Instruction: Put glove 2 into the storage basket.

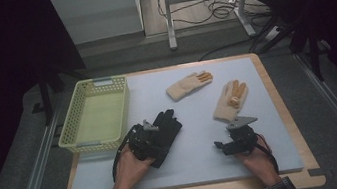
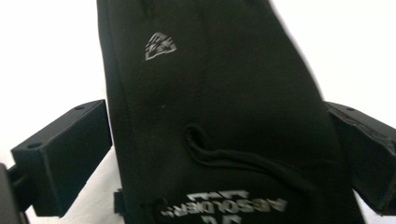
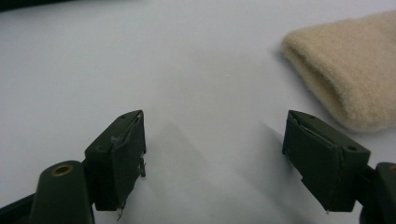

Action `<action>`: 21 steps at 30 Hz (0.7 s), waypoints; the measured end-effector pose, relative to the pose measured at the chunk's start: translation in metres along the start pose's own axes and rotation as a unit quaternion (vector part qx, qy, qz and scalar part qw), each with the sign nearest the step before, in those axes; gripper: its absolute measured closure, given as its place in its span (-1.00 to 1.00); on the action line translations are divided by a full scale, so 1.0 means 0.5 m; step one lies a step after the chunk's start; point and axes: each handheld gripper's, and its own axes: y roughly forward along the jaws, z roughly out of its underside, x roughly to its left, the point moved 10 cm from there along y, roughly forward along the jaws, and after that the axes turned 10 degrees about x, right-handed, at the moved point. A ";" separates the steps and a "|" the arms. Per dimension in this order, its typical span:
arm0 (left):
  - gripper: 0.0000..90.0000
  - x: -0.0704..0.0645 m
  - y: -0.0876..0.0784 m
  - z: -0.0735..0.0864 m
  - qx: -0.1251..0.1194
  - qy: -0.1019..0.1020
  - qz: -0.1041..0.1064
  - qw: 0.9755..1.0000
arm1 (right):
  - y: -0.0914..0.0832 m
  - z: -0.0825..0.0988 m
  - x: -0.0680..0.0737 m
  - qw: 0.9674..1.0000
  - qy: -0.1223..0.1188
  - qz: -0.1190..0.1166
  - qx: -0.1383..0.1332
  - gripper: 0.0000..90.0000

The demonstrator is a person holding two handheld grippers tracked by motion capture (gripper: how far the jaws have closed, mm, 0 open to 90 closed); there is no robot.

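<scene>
- Where the high view looked down on the table, the left gripper (image 1: 155, 139) sat over a black glove (image 1: 167, 127) lying on the pale mat (image 1: 192, 166), just right of the yellow basket (image 1: 96, 113).
- In that view the right gripper (image 1: 222, 146) rested low on the mat, near the cuff of a cream glove (image 1: 229, 100); a second cream glove (image 1: 188, 85) lay farther back, well apart from both grippers.
- In the left gripper view, the black glove (image 2: 219, 116) ran up between the two jaws, which stood wide at either side of it; its left edge touched the left jaw, but whether the pads pressed on it I could not tell.
- That glove bore a small grey emblem (image 2: 160, 45) and white lettering (image 2: 224, 207) near the bottom.
- In the right gripper view, the jaws stood well apart with bare mat (image 3: 140, 56) between them, holding nothing.
- The cream glove's cuff (image 3: 345, 74) lay just beyond the right-hand jaw, not touching it.
</scene>
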 end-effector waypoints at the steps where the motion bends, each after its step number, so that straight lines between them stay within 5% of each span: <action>1: -1.00 0.004 0.007 0.002 0.006 -0.002 -0.004 1.000 | 0.000 0.000 0.000 1.000 0.000 0.000 0.000 -0.53; 7: -1.00 0.006 0.034 0.008 0.013 -0.015 0.017 1.000 | 0.000 0.000 0.000 1.000 0.000 0.000 0.000 -0.53; 11: -1.00 -0.009 0.036 0.010 0.022 0.002 0.004 1.000 | 0.000 0.000 0.000 1.000 0.000 0.000 0.000 -0.53; 16: -1.00 -0.010 0.035 0.011 0.025 0.000 0.008 1.000 | 0.000 0.000 0.000 1.000 0.000 0.000 0.000 -0.53; 21: -0.58 0.009 0.022 0.005 0.033 -0.006 0.005 0.999 | 0.000 0.000 0.000 1.000 0.000 0.000 0.000 -0.53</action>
